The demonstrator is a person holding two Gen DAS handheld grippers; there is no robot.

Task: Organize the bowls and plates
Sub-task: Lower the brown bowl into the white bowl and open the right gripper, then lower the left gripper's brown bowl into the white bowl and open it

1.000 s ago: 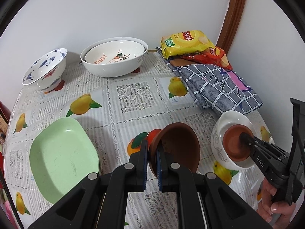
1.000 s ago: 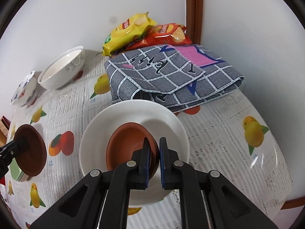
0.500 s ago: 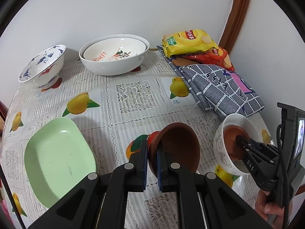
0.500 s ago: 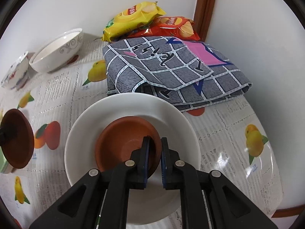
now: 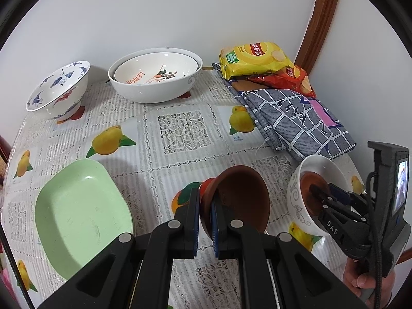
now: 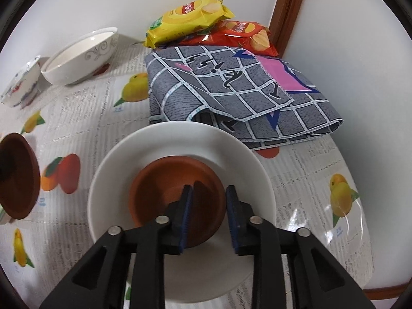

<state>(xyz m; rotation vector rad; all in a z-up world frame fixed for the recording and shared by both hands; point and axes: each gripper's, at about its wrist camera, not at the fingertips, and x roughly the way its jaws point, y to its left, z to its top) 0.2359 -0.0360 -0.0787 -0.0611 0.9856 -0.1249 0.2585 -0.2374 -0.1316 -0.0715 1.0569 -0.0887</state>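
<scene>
Two hand-held grippers: left (image 5: 204, 221) clamps a brown bowl (image 5: 242, 198) (rim hidden), right (image 6: 208, 215) just opening.

Two wrist fisheyes, both angled steeply down over one table corner.

The left wrist view looks along its own fingers across the fruit-print tablecloth (image 5: 180, 128) toward the back wall, taking in the far nested bowls (image 5: 154, 77) and, at its right edge, the right gripper (image 5: 319, 193). The right wrist view sits close above a white bowl (image 6: 231, 154), facing the corner. Both share the snack bags (image 6: 190, 18), the folded checked cloth (image 5: 296, 121) and the brown dish (image 6: 18, 175).
</scene>
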